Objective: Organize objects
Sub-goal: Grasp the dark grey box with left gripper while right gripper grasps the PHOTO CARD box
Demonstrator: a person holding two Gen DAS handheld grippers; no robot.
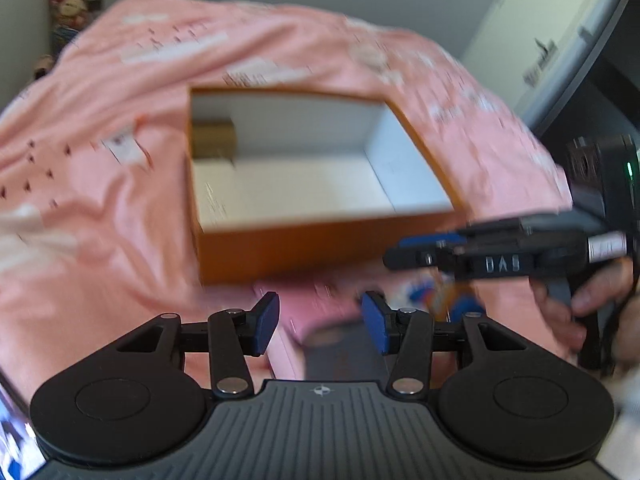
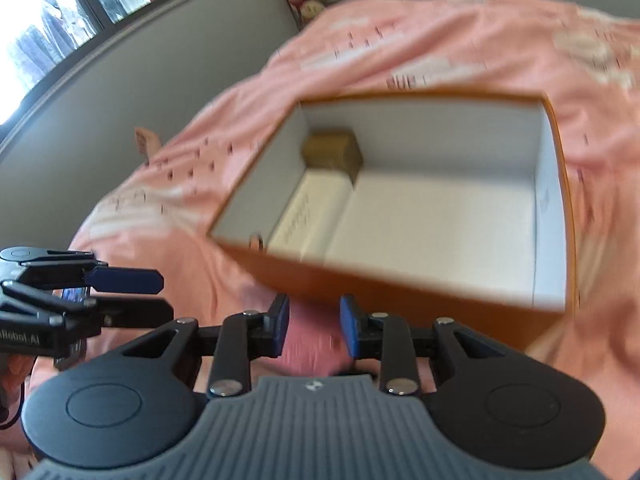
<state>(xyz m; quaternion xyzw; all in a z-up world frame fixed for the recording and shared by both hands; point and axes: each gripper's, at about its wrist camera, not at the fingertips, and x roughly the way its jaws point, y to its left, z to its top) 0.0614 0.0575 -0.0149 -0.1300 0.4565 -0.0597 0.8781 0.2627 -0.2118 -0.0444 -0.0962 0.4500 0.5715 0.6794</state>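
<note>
An open orange box (image 1: pixel 320 246) with a white inside sits on a pink bedspread (image 1: pixel 100 184). It also shows in the right wrist view (image 2: pixel 400 292). Inside it, at the far left corner, stands a small brown box (image 2: pixel 334 152) with a flat white box (image 2: pixel 308 216) in front of it. My left gripper (image 1: pixel 320 324) is open above a pink box (image 1: pixel 320 320) in front of the orange box. My right gripper (image 2: pixel 314 330) is open over the same pink box (image 2: pixel 308 344). Each gripper shows in the other's view, the right one (image 1: pixel 460 258) and the left one (image 2: pixel 128 292).
A window (image 2: pixel 60 20) and grey wall run along the left. Plush toys (image 1: pixel 70 0) sit at the far end of the bed. A grey cabinet or appliance (image 1: pixel 560 40) stands at the right. A colourful item (image 1: pixel 440 292) lies under the right gripper.
</note>
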